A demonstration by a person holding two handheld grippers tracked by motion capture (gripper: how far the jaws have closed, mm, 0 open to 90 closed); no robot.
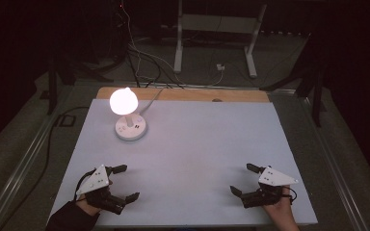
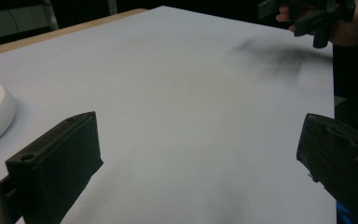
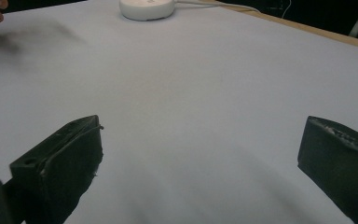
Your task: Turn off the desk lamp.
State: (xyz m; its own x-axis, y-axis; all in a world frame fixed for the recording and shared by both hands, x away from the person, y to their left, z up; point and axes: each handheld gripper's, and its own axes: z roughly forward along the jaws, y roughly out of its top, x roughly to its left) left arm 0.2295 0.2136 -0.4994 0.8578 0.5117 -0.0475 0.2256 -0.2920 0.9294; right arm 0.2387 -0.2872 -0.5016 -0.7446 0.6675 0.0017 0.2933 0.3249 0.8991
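So we've got the left tool (image 1: 124, 183) and right tool (image 1: 244, 179) both spread wide, gripping nothing, low over the surface (image 1: 197, 144); the lit lamp (image 1: 130, 115) sits well ahead of the left tool.

High view looks forward and down over whole counter (image 1: 197, 159); both gripper views sit low, close, facing inward; all share lamp base (image 1: 131, 129).

Lit lamp (image 1: 126, 113) on round white base, far left part of white worktop (image 1: 197, 159), cable running off behind. Left claw (image 1: 127, 182) near edge, well in front of lamp, jaws spread, empty. Right claw (image 1: 244, 179) far right of lamp, near edge, jaws spread, empty. Claws well apart.
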